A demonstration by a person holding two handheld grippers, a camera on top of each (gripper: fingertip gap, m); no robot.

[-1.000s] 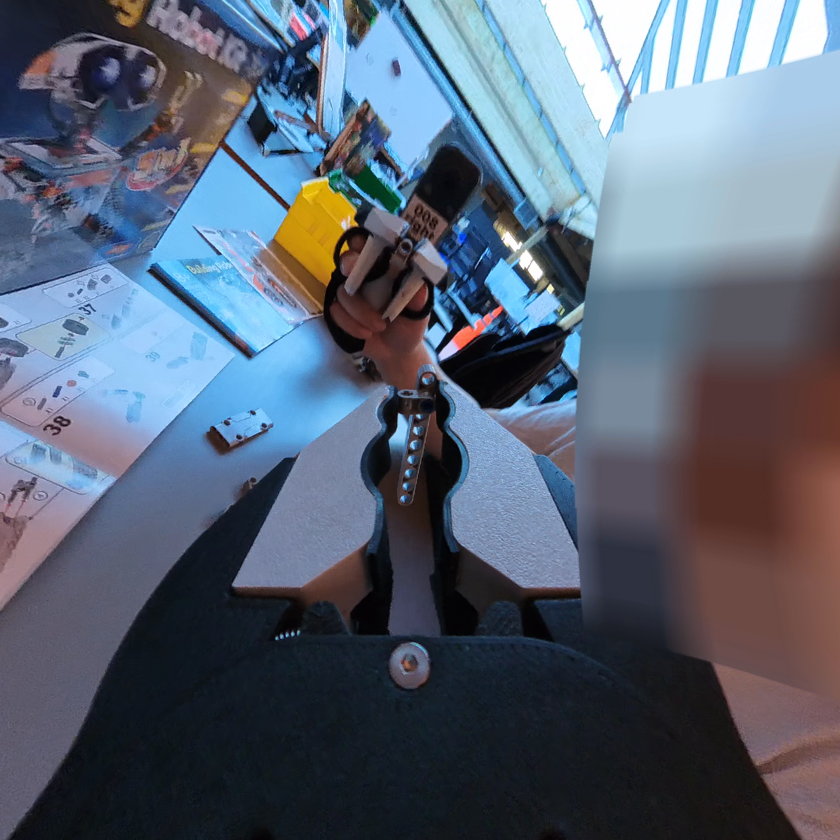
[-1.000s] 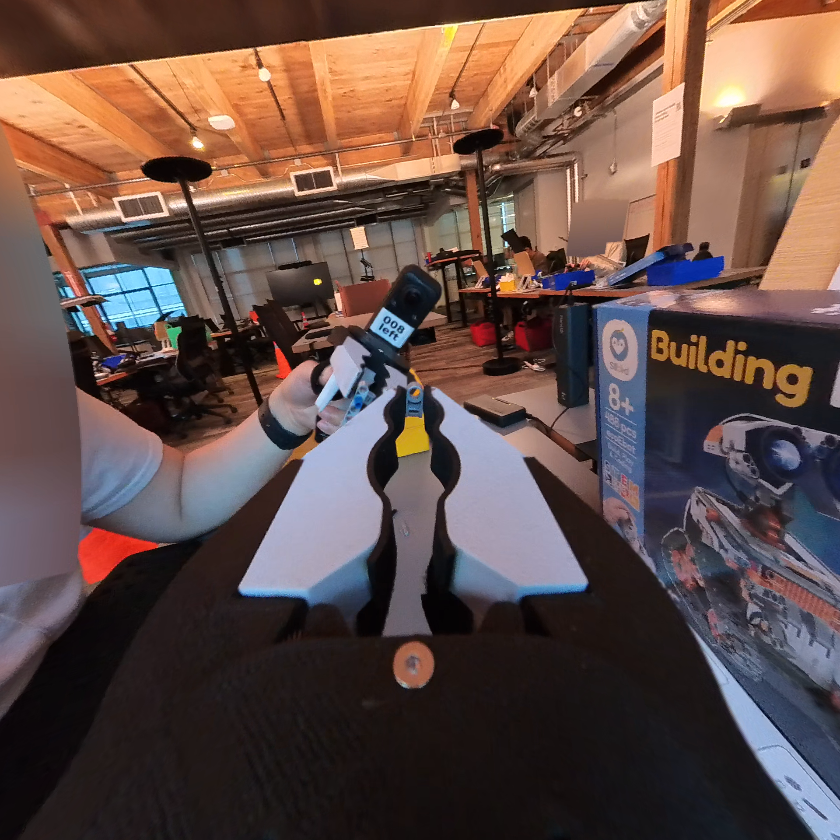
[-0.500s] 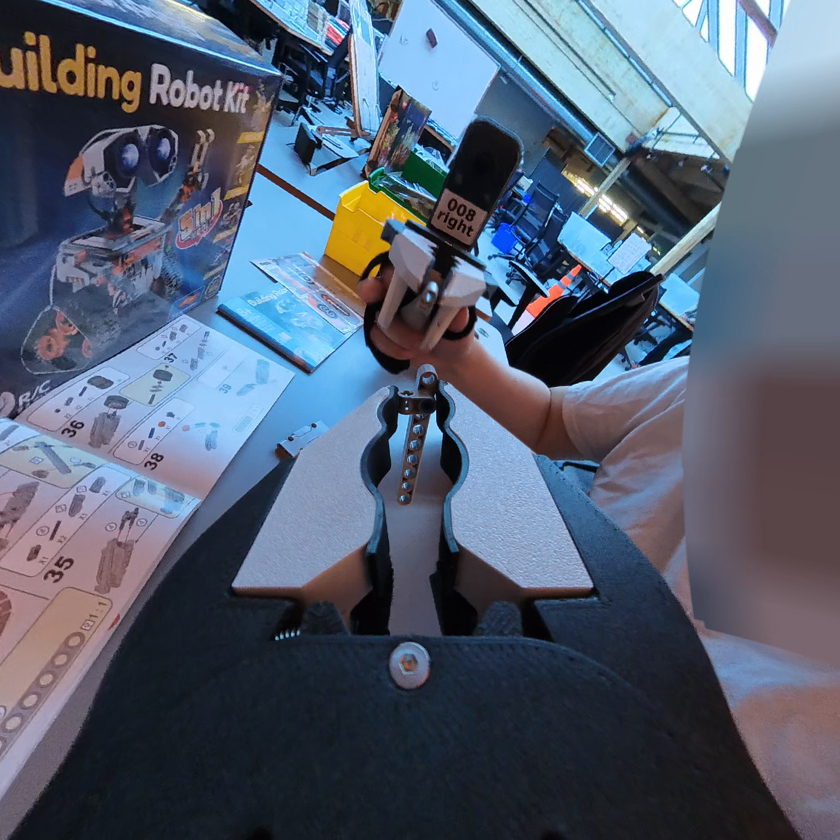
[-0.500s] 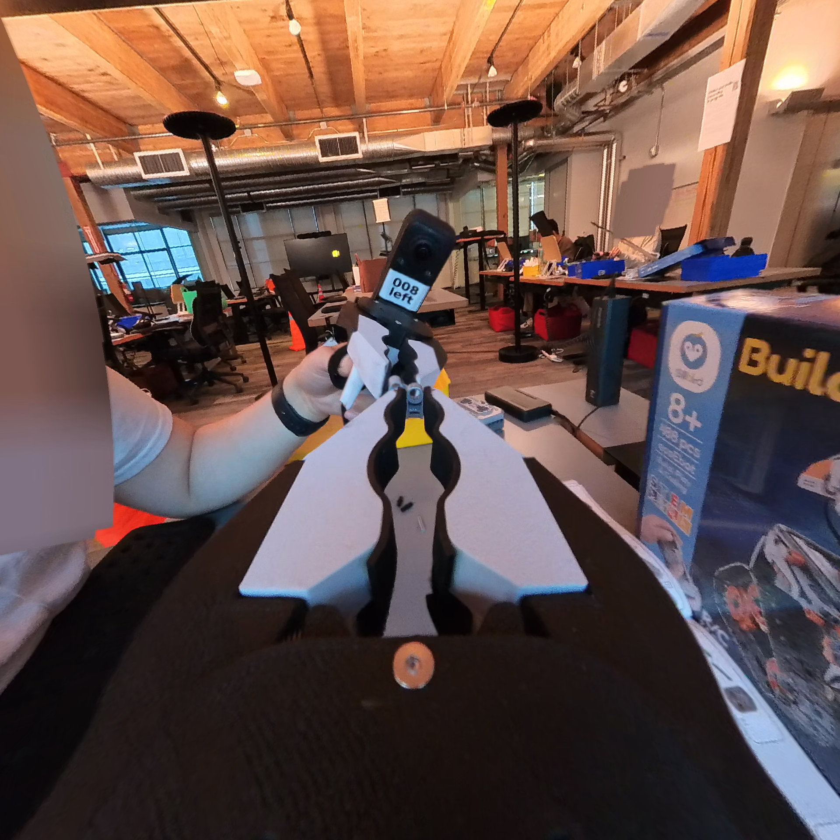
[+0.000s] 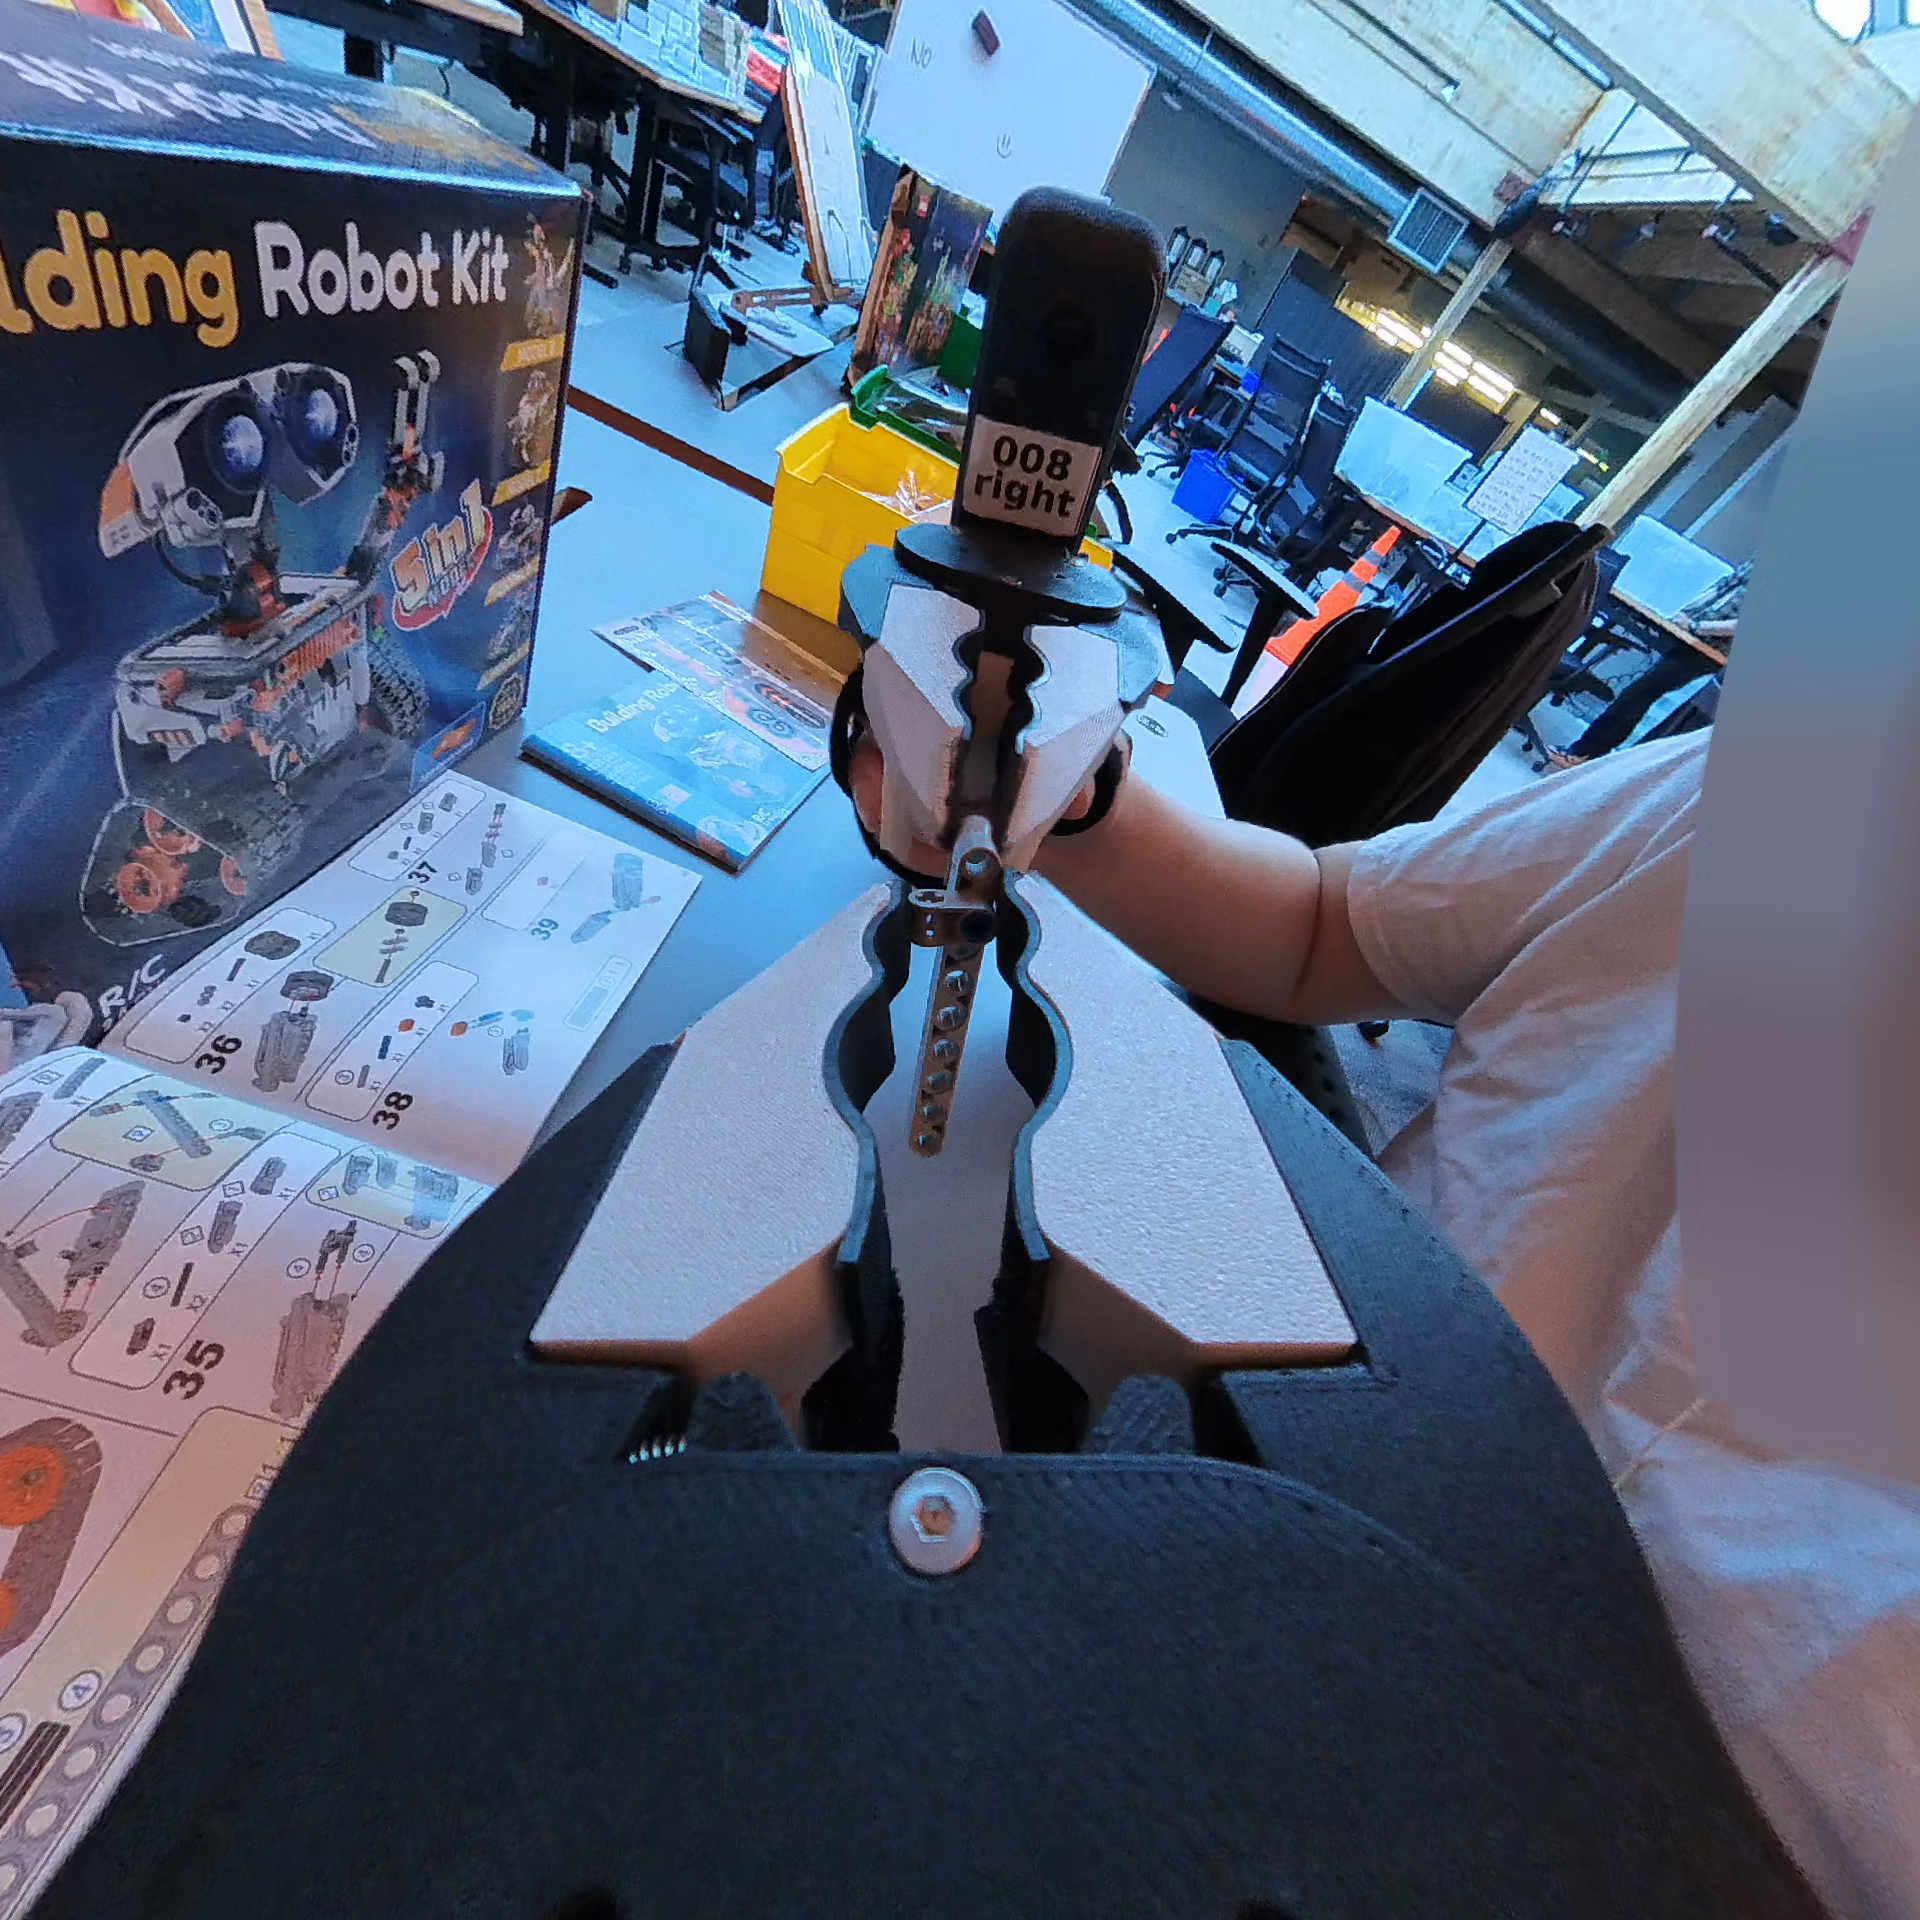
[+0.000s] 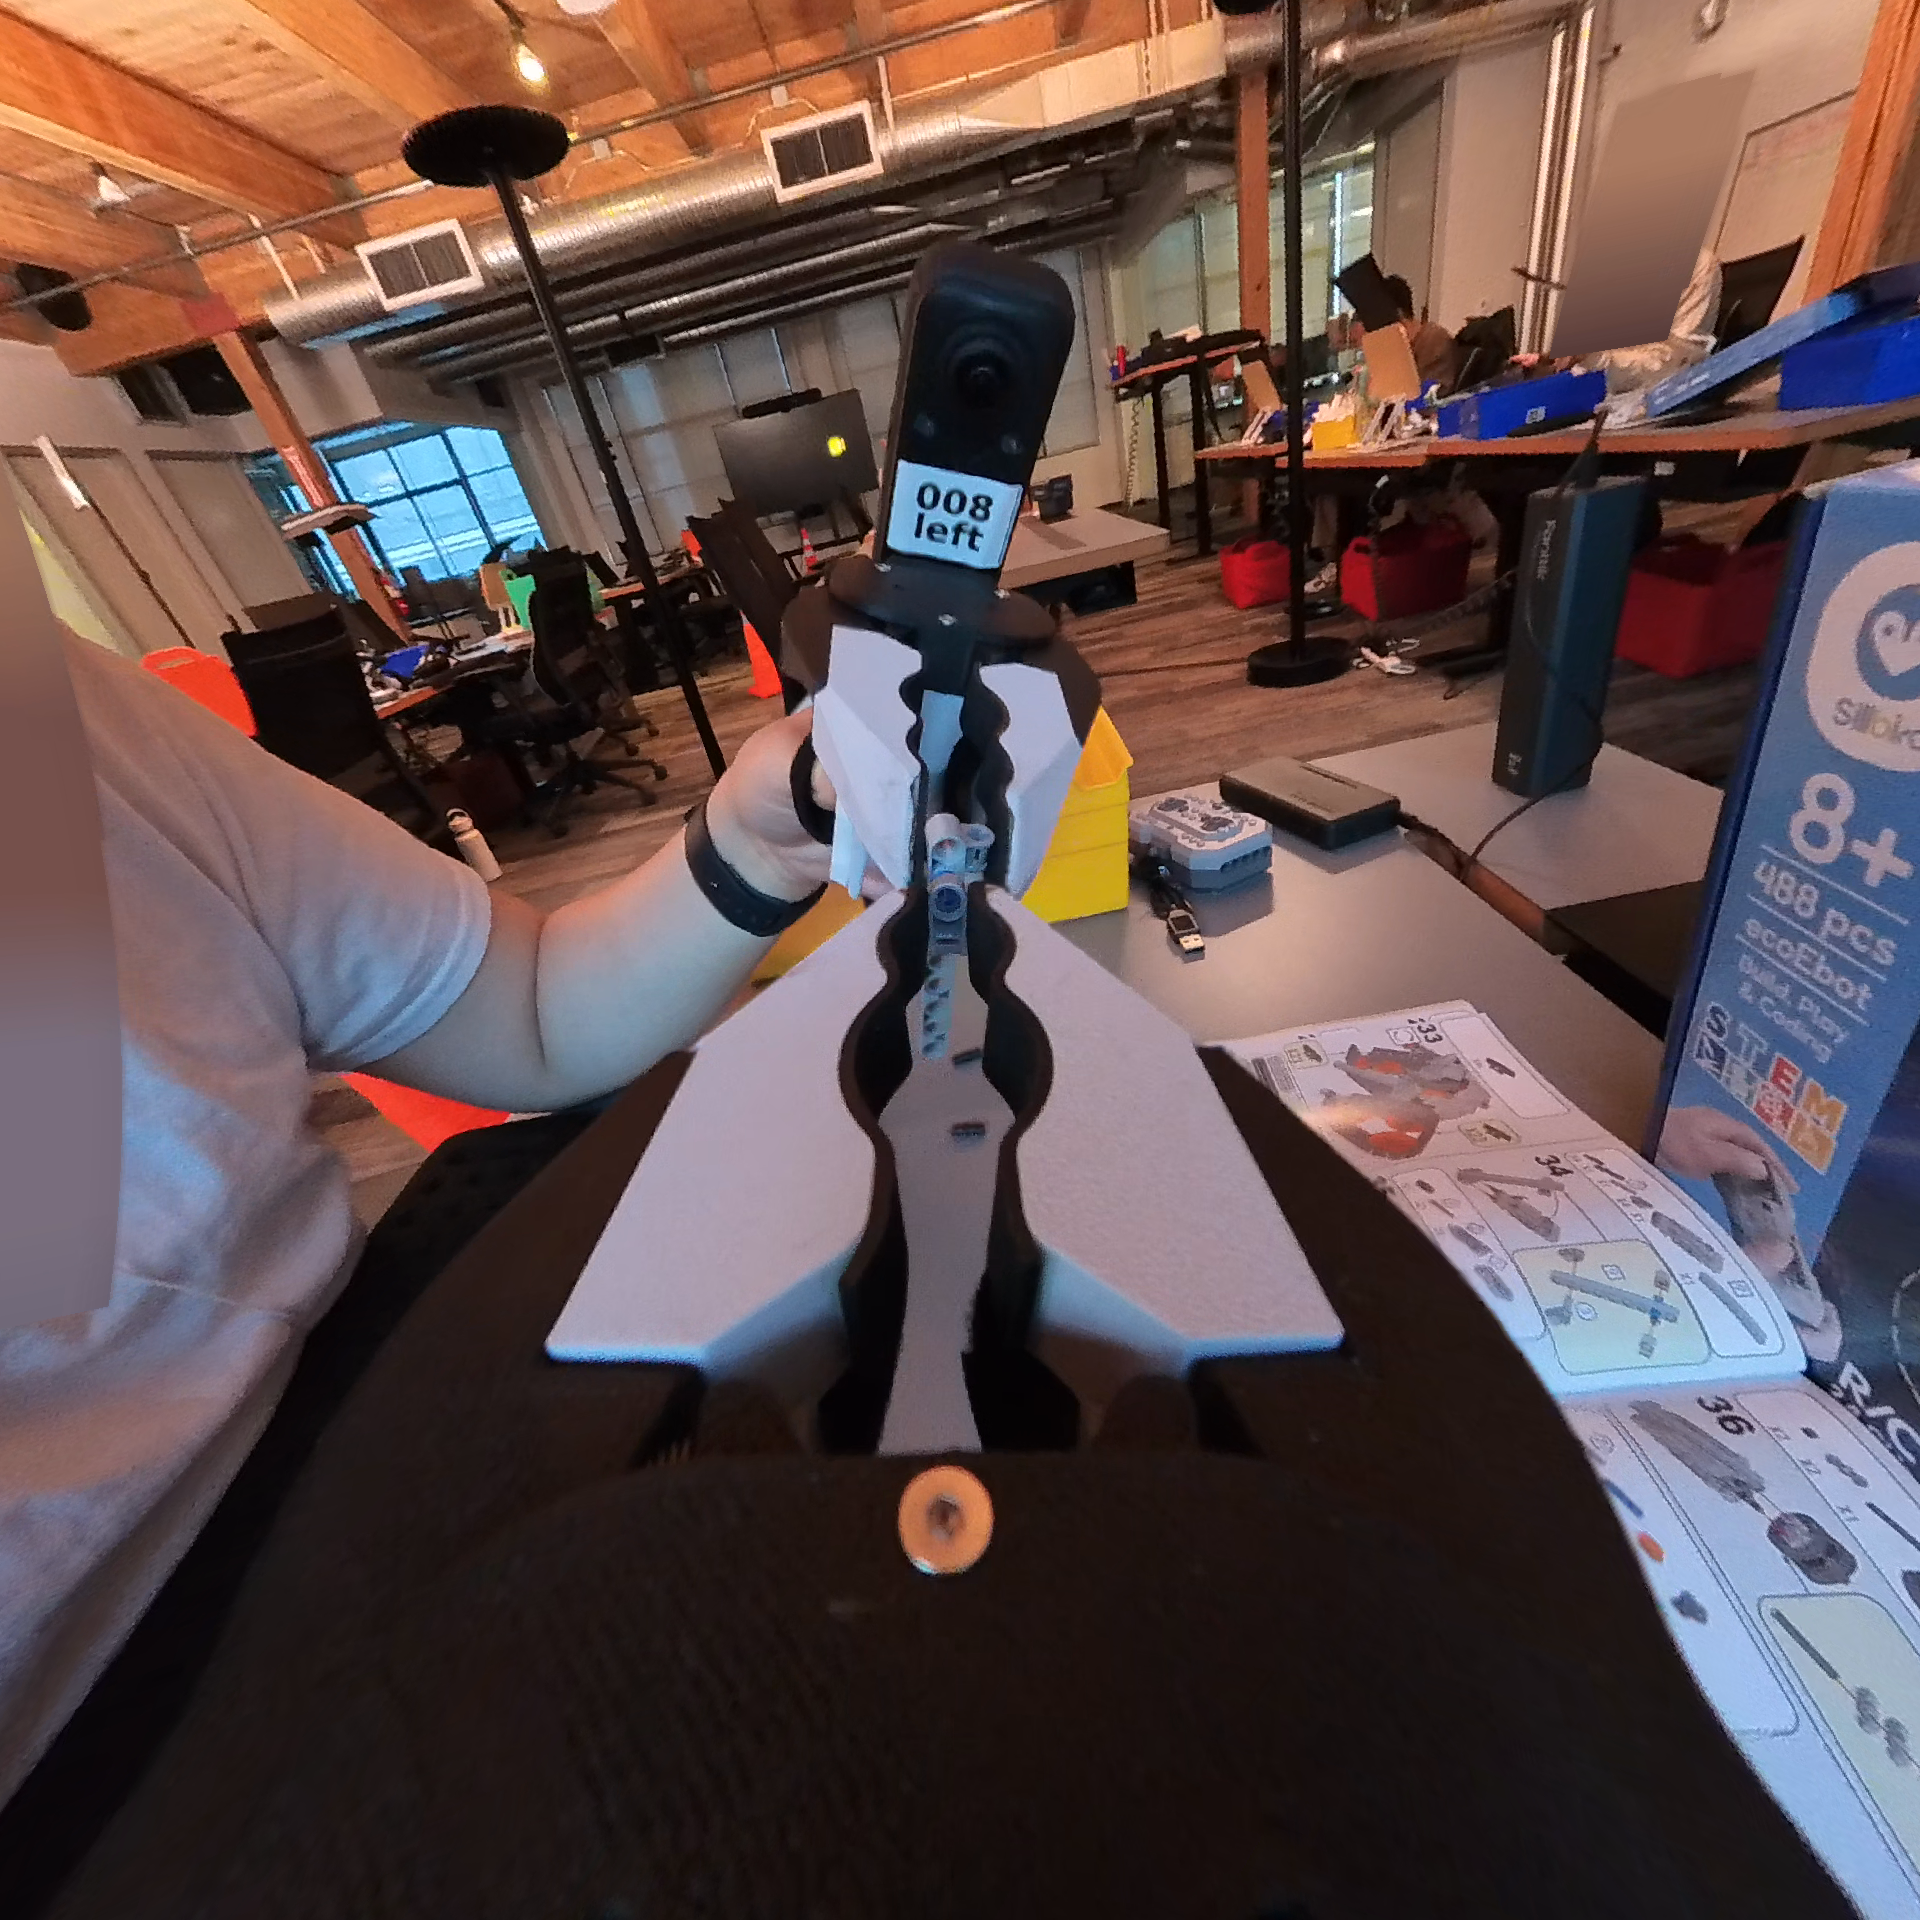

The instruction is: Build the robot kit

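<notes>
My left gripper (image 5: pixel 951 904) is shut on a grey connector at the top of a long grey holed beam (image 5: pixel 940 1039), which hangs down between its fingers. My right gripper (image 6: pixel 948 899) is shut on a small grey connector with a blue pin (image 6: pixel 945 902). The two grippers face each other tip to tip above the table. The right gripper (image 5: pixel 977 821) shows in the left wrist view, with its small piece (image 5: pixel 977 847) touching the top of the beam assembly. The left gripper (image 6: pixel 951 821) and the hanging beam (image 6: pixel 935 997) show in the right wrist view.
A robot kit box (image 5: pixel 260 468) stands at the left, with an open instruction booklet (image 5: pixel 312 1039) before it. A blue booklet (image 5: pixel 675 758) and a yellow bin (image 5: pixel 842 520) lie beyond. A grey hub block (image 6: pixel 1200 836), a USB plug (image 6: pixel 1184 930) and a black box (image 6: pixel 1309 805) sit on the grey table (image 6: pixel 1351 935).
The two grippers have come together, from well apart to tip to tip, each keeping its piece. Both views have tilted down toward the table.
</notes>
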